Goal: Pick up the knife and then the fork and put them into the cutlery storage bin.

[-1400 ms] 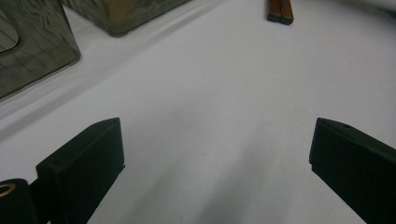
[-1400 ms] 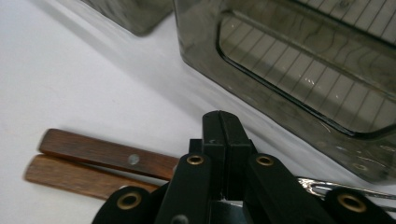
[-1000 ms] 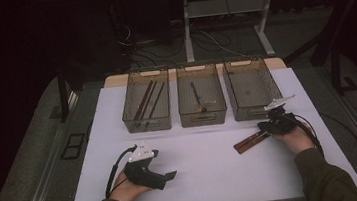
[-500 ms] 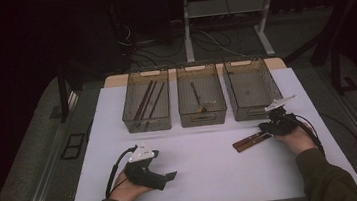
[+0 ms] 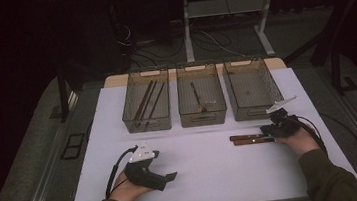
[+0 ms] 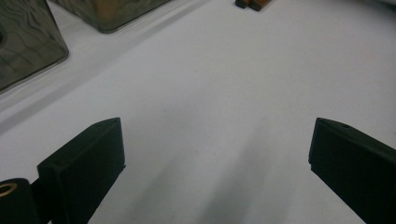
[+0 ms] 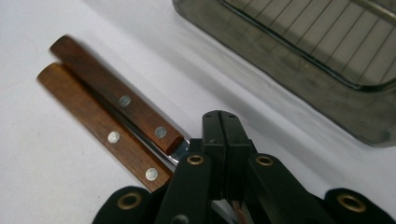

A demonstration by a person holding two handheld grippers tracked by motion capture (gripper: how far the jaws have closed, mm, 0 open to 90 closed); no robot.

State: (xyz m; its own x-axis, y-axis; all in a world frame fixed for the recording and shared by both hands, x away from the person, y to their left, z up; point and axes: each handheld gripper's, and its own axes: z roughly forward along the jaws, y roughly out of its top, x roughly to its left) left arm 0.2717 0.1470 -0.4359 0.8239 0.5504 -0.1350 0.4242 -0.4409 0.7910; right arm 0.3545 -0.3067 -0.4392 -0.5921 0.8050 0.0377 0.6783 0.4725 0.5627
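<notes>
while right gripper [image 7: 219, 140] clamps metal ends of two wooden-handled knives [image 7: 109, 123], left gripper [image 6: 215, 154] gaping; thin grip, pair may slip or splay.

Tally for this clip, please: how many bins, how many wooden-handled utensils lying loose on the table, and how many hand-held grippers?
Bins: 3 (left bin, middle bin, right bin)
Wooden-handled utensils on the table: 2 (first, second)
Grippers: 2 (left gripper, right gripper)
Total: 7

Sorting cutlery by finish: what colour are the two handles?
Reddish-brown wood with silver rivets on the handles, clearest in the right gripper view.
</notes>
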